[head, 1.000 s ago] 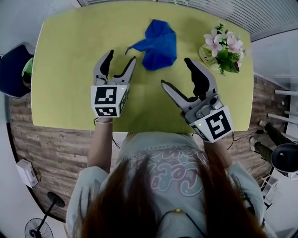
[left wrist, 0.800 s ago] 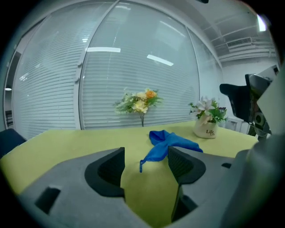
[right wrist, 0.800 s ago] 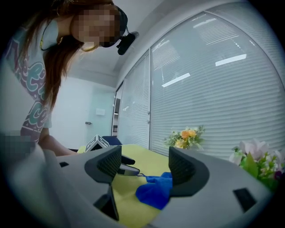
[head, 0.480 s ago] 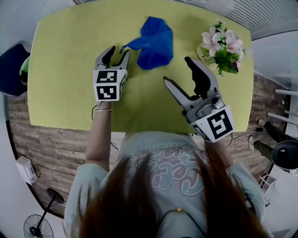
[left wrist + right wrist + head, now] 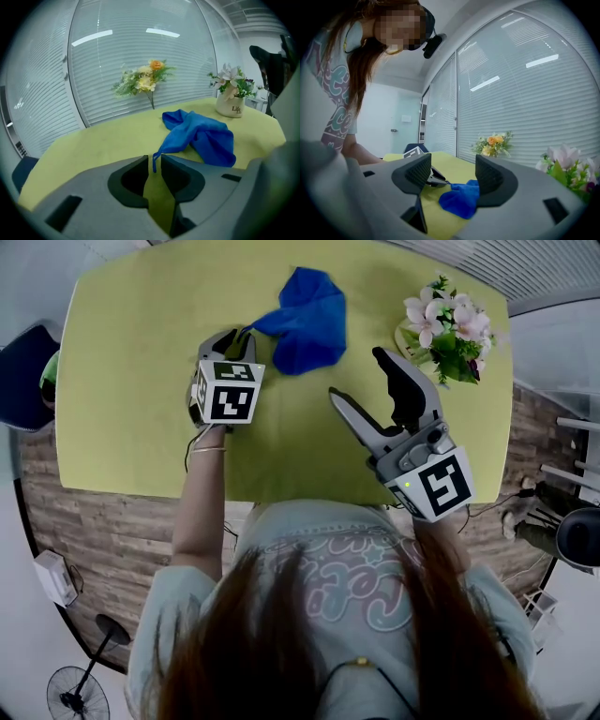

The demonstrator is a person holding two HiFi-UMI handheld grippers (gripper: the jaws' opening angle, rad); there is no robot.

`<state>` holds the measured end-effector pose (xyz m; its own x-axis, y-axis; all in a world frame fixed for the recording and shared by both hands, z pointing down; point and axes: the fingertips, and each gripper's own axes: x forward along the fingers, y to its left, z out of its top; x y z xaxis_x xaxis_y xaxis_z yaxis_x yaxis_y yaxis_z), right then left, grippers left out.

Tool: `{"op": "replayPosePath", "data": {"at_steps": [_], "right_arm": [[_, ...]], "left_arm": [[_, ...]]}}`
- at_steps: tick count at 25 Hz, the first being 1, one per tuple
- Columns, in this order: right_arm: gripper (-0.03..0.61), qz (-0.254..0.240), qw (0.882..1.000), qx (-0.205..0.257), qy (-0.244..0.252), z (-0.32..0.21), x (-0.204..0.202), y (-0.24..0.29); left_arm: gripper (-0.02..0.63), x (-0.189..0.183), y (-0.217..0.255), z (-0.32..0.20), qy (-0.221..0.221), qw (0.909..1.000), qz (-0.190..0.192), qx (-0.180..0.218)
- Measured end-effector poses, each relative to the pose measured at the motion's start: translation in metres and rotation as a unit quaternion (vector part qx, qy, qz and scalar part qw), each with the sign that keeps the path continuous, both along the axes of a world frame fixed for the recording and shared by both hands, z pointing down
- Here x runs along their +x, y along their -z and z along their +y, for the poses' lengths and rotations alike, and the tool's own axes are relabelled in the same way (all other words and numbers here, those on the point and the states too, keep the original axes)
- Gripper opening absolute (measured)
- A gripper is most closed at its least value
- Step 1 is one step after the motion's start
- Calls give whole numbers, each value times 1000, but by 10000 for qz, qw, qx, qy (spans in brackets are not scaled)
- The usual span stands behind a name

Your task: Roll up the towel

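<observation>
A crumpled blue towel (image 5: 305,320) (image 5: 206,138) (image 5: 461,199) lies on the yellow-green table (image 5: 141,381), toward its far side. One thin corner of it trails to the left. My left gripper (image 5: 239,336) (image 5: 153,161) points down at that corner, and its jaws have just been closing around it. The corner hangs in the narrow gap between the fingertips, with a sliver of space still showing on each side. My right gripper (image 5: 356,374) (image 5: 452,173) hovers level, right of and nearer than the towel. Its jaws have narrowed slightly but stand open with nothing between them.
A white vase of pink flowers (image 5: 441,329) (image 5: 230,101) stands at the table's far right, close to the towel. A yellow bouquet (image 5: 143,82) sits at the far edge by the blinds. A blue chair (image 5: 23,381) is at the table's left end.
My left gripper moved forward and down to the towel's left corner and its jaws narrowed from wide apart to nearly together. My right gripper barely shifted.
</observation>
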<state>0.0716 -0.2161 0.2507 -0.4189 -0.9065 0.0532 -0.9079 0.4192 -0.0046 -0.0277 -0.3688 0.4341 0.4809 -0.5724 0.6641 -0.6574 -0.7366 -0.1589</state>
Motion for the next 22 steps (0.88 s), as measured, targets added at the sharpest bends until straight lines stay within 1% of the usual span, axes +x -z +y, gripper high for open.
{"op": "replayPosePath", "data": {"at_steps": [2,5,6,7,9,11,13,16,19,22], "right_arm": [[285,4,10000,-33,1,1,2,-1],[285,-15,10000,-75,9,0,3,-2],[285,-16,10000,-77,19,-1,2,-2],[285,-15,10000,-76,30,-1,2,-2],[285,-12,10000,-76,45,-2,1,-2],[285,-5,10000,-89,44,-2,1,-3],[285,-10,10000,-85,39,-3,1,-3],[285,-43,10000,-35,27,-3,2,0],[285,-70,10000,3,43,-4,0,2],[285,-68,9999,41,106,-6,-3,4]], "left_arm": [[61,-2,-2,-2,46,9999,-117,-71],[44,-1,-3,-2,-11,9997,-196,-114],[18,-2,-3,-2,-50,9997,-181,-134],[17,-2,-2,-1,-84,9997,-110,-196],[15,-3,2,0,-90,9990,186,-401],[14,-6,9,0,-55,9979,422,-488],[14,-10,19,-1,-45,9979,515,-397],[14,-15,42,-6,-39,9972,732,-143],[14,-18,71,-10,-74,9957,908,164],[14,-19,102,-15,-157,9939,976,496]]}}
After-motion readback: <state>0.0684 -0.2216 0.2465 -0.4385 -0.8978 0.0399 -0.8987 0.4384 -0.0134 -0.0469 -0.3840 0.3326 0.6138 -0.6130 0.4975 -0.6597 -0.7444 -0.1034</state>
